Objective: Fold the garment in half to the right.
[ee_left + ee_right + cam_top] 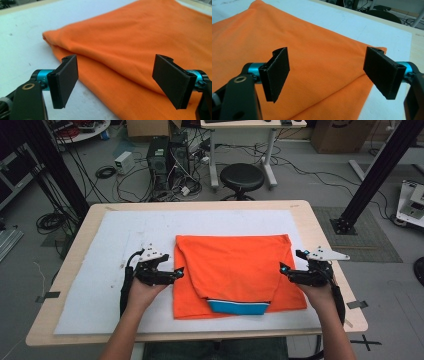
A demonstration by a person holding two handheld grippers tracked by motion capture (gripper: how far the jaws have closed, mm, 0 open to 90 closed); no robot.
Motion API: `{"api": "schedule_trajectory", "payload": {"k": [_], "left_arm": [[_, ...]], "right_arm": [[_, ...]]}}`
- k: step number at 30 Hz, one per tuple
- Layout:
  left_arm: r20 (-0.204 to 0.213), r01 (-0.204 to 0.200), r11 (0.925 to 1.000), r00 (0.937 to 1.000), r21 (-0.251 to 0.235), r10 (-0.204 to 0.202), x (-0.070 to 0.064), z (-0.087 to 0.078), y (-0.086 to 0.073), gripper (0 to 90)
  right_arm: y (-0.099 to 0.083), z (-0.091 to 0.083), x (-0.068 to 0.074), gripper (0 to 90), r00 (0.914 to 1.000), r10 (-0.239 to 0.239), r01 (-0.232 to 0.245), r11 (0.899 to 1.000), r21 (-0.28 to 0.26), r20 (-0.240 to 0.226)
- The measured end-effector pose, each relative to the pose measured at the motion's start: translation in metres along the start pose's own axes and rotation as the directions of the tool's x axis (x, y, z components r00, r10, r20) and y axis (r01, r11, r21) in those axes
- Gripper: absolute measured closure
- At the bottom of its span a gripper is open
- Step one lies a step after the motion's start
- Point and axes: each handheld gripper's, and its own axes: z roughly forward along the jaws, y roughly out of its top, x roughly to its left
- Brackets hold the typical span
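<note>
Item: orange garment [235,265], folded, flat on the white mat [115,285] at table centre; soft, light, limp, likely to sag and slide between layers. Your left gripper [178,271] and right gripper [284,268] flank its side edges, jaws wide apart, holding nothing. Take hold at the layered side folds, pinching all plies together.

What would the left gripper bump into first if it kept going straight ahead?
Most likely the orange shirt. The left gripper has its jaws open and points right at the shirt's folded edge, which lies just ahead on the white mat.
</note>
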Motion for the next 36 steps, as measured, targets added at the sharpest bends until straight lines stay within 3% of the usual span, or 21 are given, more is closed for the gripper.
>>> {"api": "schedule_trajectory", "payload": {"k": [5,10,19,24,25,26,28,30,31,36], "left_arm": [[0.021,0.008,0.9976,0.9997,0.069,-0.009,-0.006,0.009,-0.015,20.9],[0.015,0.014,0.9924,0.9998,0.122,-0.015,-0.01,0.013,-0.026,20.9],[-0.007,0.02,0.9854,0.9998,0.169,-0.019,-0.017,0.013,-0.034,21.0],[-0.01,0.03,0.9848,0.9995,0.171,-0.029,-0.022,0.014,-0.034,21.2],[0.025,0.039,0.9858,0.9987,0.164,-0.044,-0.027,0.015,-0.034,21.3],[0.025,0.039,0.9858,0.9987,0.164,-0.044,-0.027,0.015,-0.034,22.3],[0.093,0.053,0.987,0.9933,0.151,-0.068,-0.037,0.02,-0.033,23.4],[0.091,0.035,0.9876,0.9946,0.153,-0.05,-0.042,0.021,-0.032,24.7],[0.11,0.02,0.9888,0.9933,0.148,-0.037,-0.048,0.024,-0.031,25.7],[0.103,0.008,0.9899,0.9945,0.141,-0.022,-0.056,0.035,-0.024,33.2]], "right_arm": [[0.0,0.002,0.005,21.6,0.9996,-0.022,0.021,1.0,0.017,0.016],[-0.004,0.006,0.008,21.5,0.9985,-0.046,0.045,0.998,0.046,0.03],[-0.003,0.017,0.015,21.5,0.9977,-0.066,0.064,0.996,0.061,0.018],[-0.003,0.019,0.015,21.5,0.9971,-0.073,0.072,0.995,0.068,0.022],[-0.003,0.02,0.015,21.5,0.9973,-0.071,0.07,0.995,0.069,0.018],[-0.003,0.02,0.015,21.5,0.9973,-0.071,0.07,0.995,0.069,0.018],[-0.001,0.022,0.016,21.5,0.997,-0.075,0.073,0.995,0.071,0.018],[0.0,0.023,0.019,21.6,0.9922,-0.116,0.111,0.99,0.091,0.046],[0.0,0.023,0.02,21.6,0.9901,-0.131,0.126,0.988,0.094,0.05],[0.002,0.023,0.023,21.6,0.9869,-0.151,0.145,0.985,0.089,0.058]]}}
